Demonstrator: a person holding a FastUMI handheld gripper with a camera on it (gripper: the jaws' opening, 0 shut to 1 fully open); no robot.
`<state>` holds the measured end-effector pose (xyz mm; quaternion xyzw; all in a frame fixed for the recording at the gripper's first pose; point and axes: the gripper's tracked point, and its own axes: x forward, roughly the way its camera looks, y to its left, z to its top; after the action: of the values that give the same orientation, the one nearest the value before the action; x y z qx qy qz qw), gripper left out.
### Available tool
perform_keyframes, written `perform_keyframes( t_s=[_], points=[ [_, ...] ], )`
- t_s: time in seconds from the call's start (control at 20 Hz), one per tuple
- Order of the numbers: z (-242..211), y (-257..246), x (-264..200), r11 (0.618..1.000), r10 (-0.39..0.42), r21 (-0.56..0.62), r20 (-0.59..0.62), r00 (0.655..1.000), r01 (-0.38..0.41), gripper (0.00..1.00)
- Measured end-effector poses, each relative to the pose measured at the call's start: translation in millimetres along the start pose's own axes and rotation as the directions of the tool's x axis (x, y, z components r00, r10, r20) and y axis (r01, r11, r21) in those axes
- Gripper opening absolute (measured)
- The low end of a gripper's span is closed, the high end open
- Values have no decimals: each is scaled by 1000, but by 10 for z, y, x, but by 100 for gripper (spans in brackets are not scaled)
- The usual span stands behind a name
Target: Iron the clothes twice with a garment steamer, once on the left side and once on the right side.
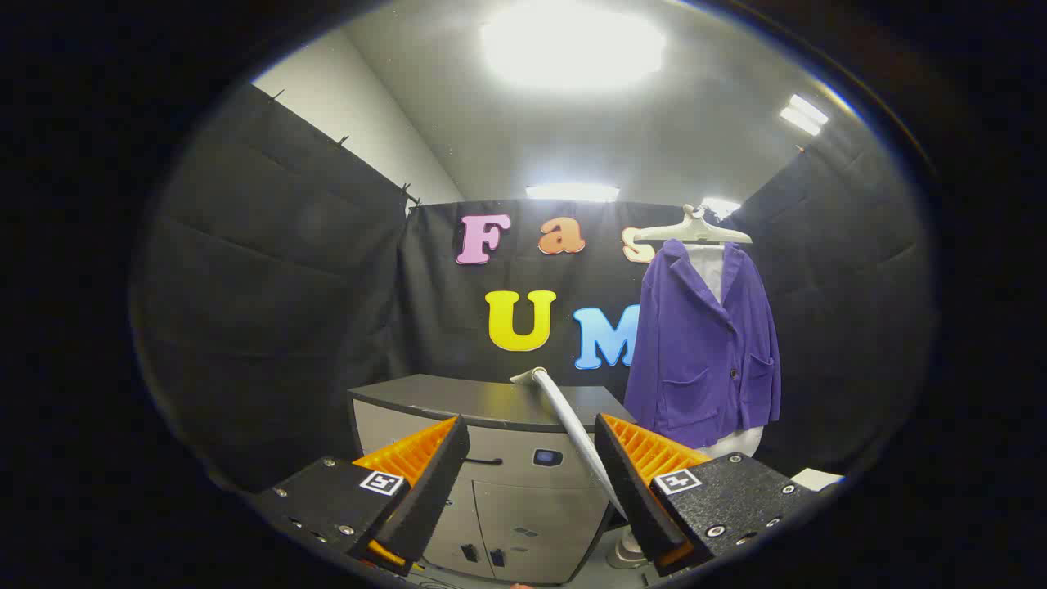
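From where I sat, the gripper (532,466) stood wide apart, its two fingers holding nothing, with a grey cabinet (491,458) showing in the gap between them. The steamer hose (572,433), a pale ribbed tube, rose from low beside the right finger and curved up over the cabinet's top near its back right corner, ending in a bent nozzle-like tip (527,376); I could not tell whether that tip was the steamer head proper or only a bend in the hose, since it was small in the fisheye. The base of the steamer seemed to sit low by the right finger (630,552), though that part was too cramped to be sure. The purple jacket (703,352) hung on a pale hanger (691,231) over a white form, well beyond the fingers and off to the right of the cabinet, its front facing me, its pockets and lapels plain to see. I judged that no ironing had begun and that the step in hand was to take up the steamer. To do that well, I reckoned I should bring the open fingers square around the hose end or handle, close on a firm section, not the soft ribbing, and keep the hose free of the cabinet's edge before carrying it over to the jacket's left side.
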<state>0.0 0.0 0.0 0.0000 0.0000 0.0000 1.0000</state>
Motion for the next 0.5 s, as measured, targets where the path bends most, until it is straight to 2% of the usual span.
perform_keyframes(
  t_s=[0.5],
  points=[
    [43,-198,73,999,-10,35,-19,1000,11,95]
  ],
)
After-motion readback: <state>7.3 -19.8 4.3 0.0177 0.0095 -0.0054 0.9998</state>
